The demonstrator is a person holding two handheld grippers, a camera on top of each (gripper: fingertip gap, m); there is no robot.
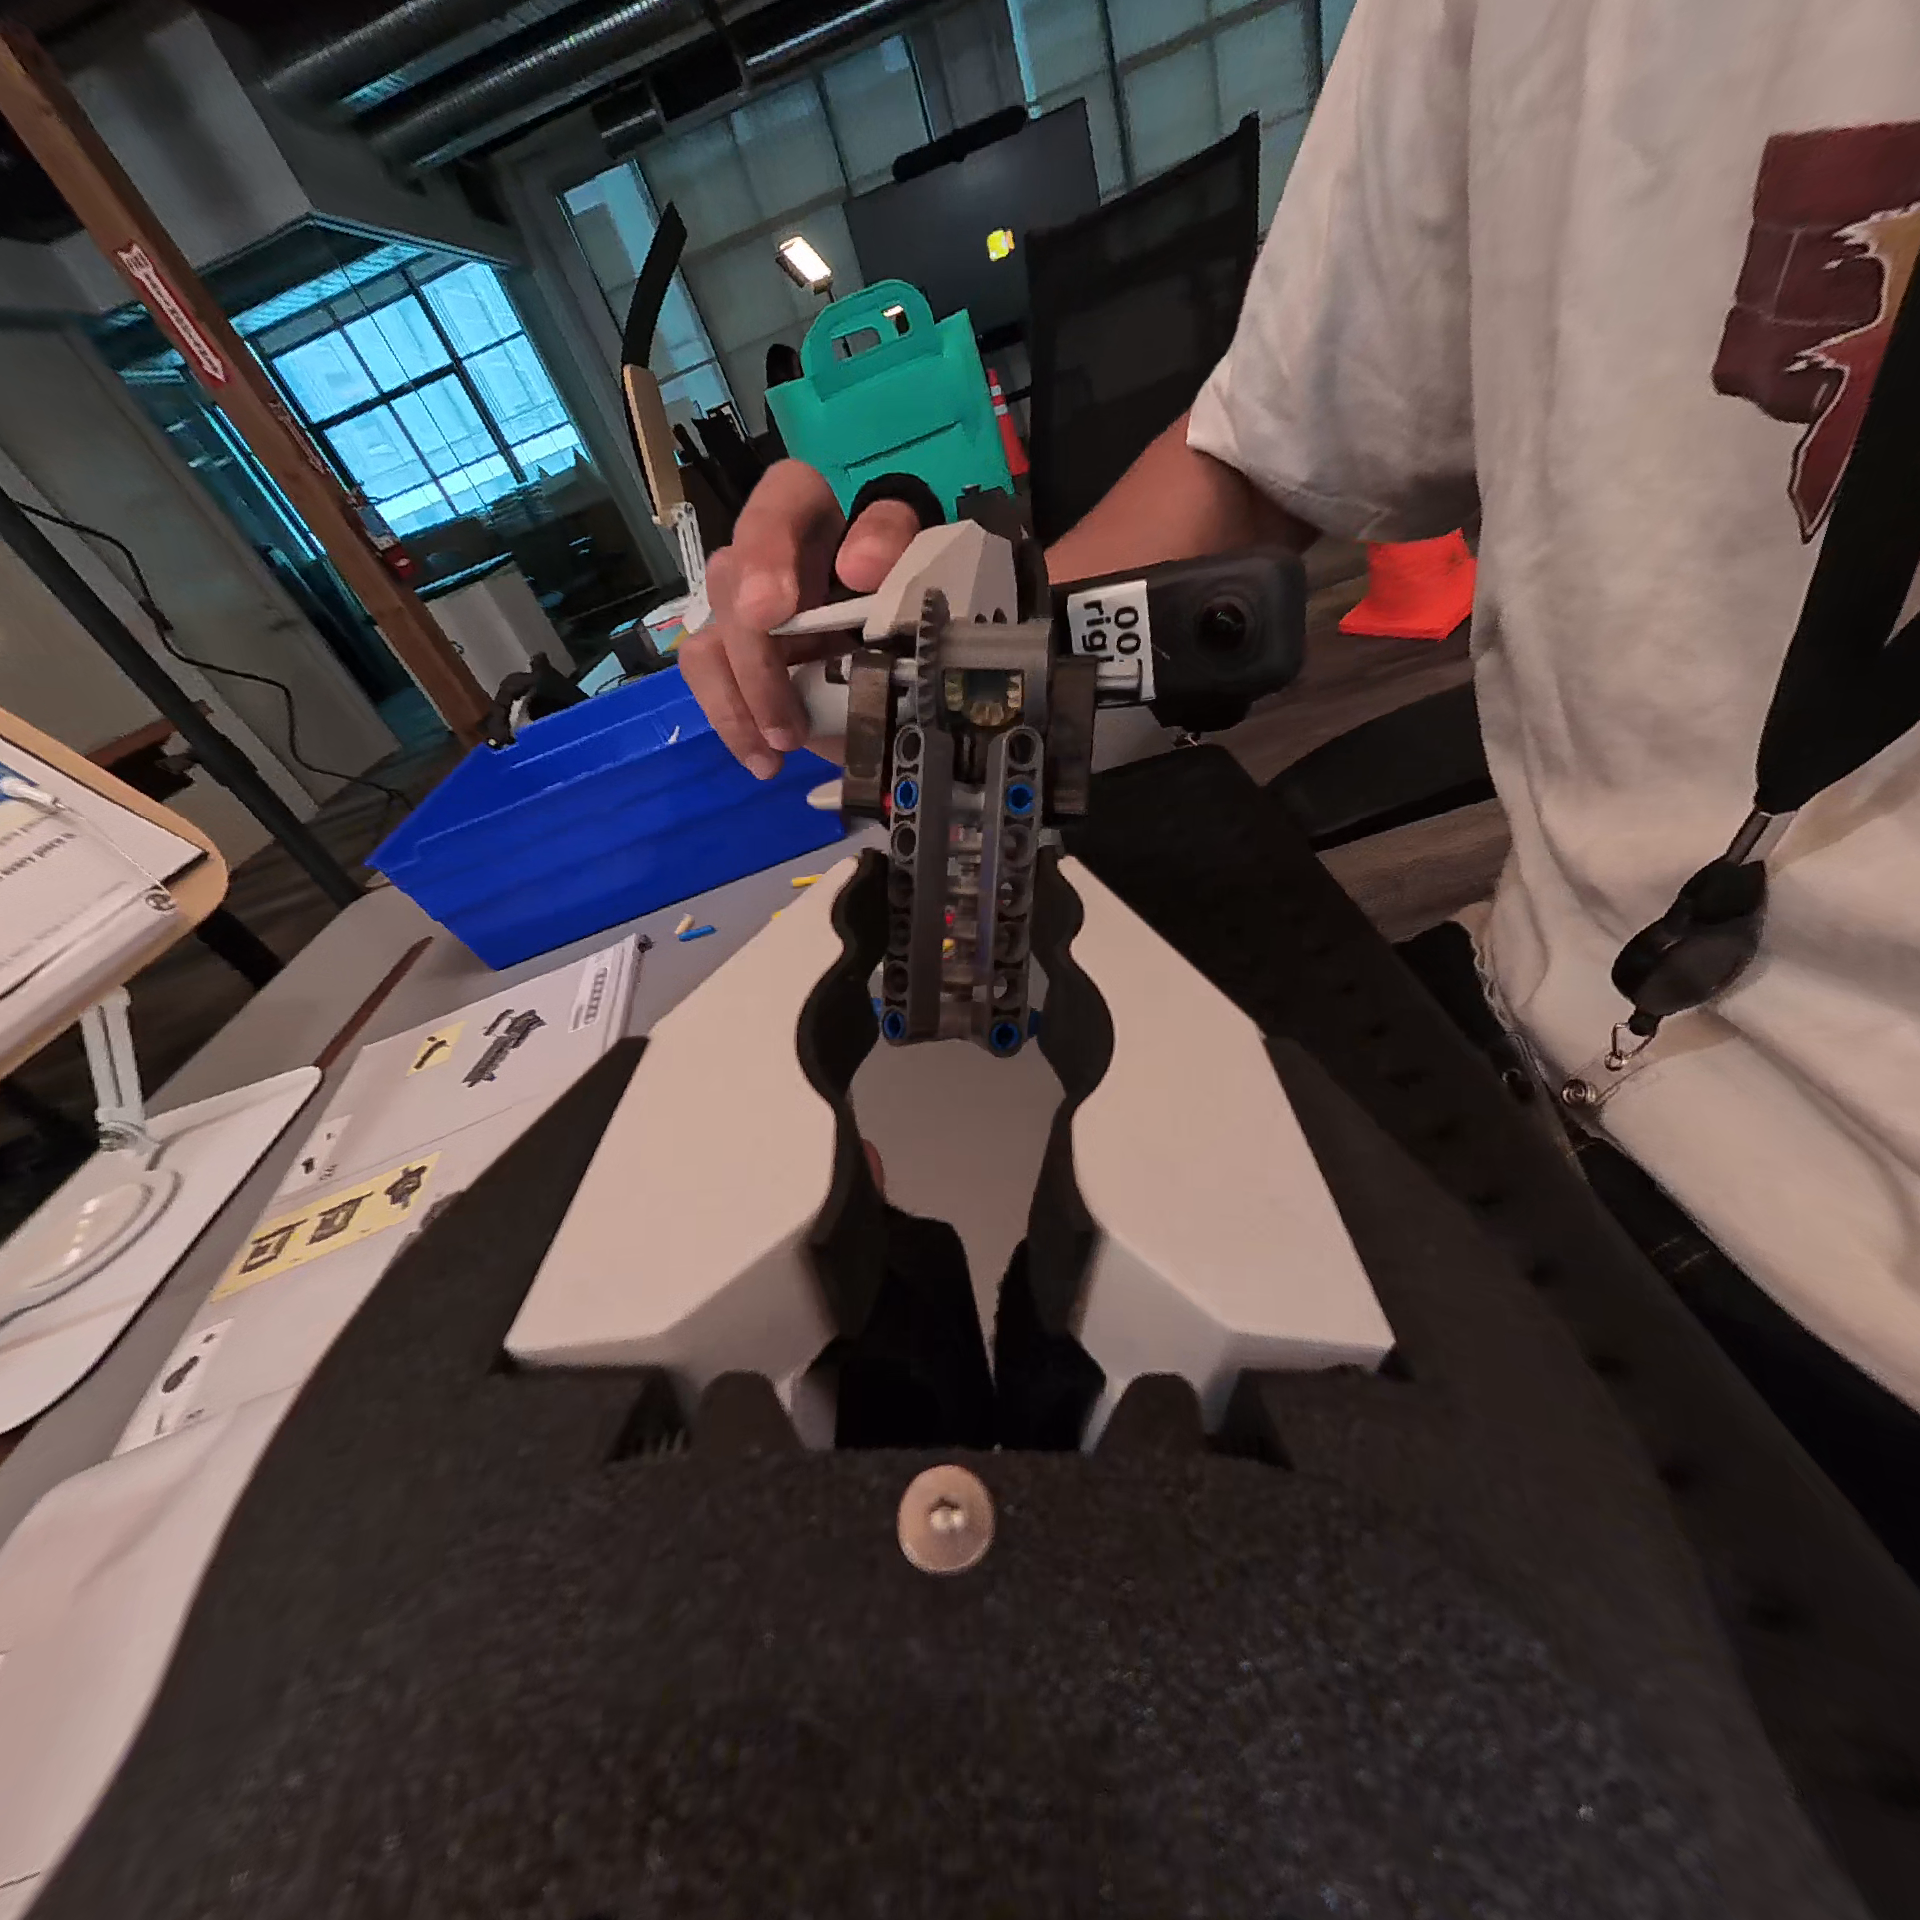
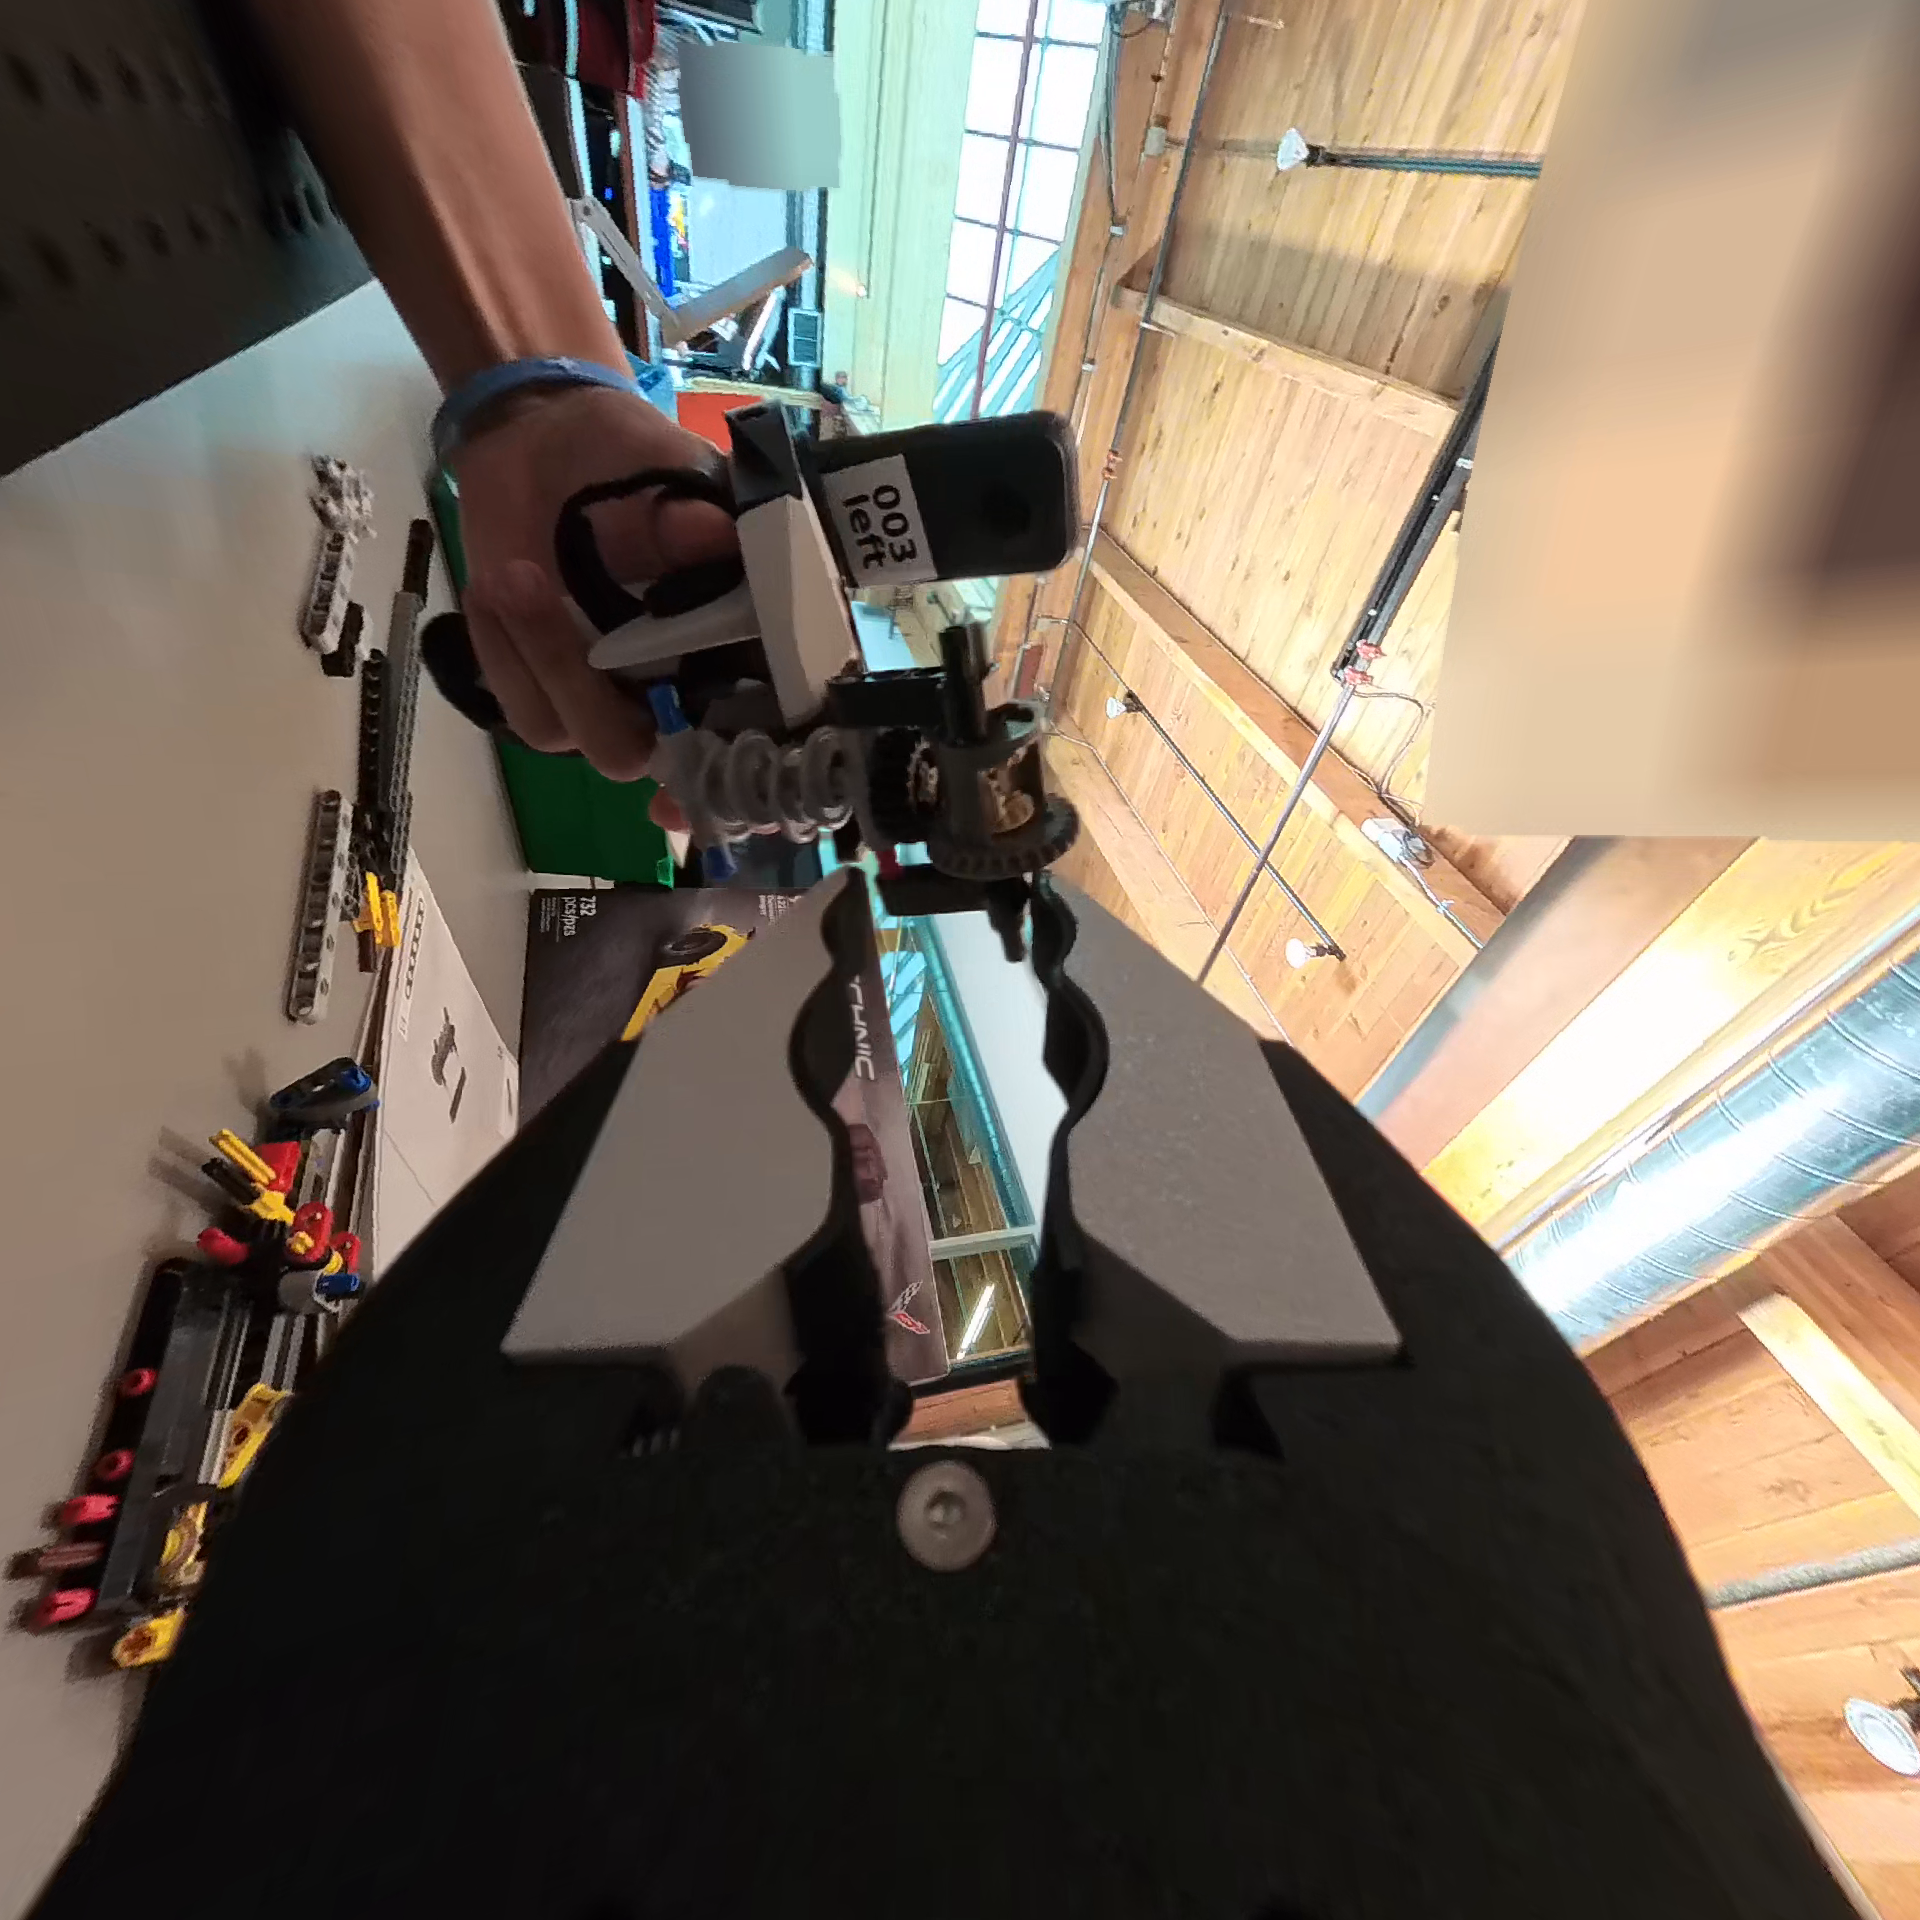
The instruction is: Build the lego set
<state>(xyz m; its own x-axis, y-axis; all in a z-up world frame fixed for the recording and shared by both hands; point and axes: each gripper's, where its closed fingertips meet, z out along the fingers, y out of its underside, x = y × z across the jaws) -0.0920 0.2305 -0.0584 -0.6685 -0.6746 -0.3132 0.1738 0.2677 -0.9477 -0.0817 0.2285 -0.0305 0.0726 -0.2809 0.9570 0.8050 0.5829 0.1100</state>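
Note:
A lego assembly of grey holed beams with blue pins, a dark gear and coil springs is held in the air between both grippers. My left gripper is shut on its beam end. My right gripper, held by a hand, closes on the gear end from the far side. In the right wrist view the assembly shows its springs and gear. My right gripper has its tips around a black part at the gear end. The left gripper holds the spring end.
A blue bin and an open instruction booklet lie on the grey table. Loose beams, small coloured parts, the set's box and a green bin are also there. A person in a white shirt stands close. My two grippers' fingertips are within a few centimetres of each other.

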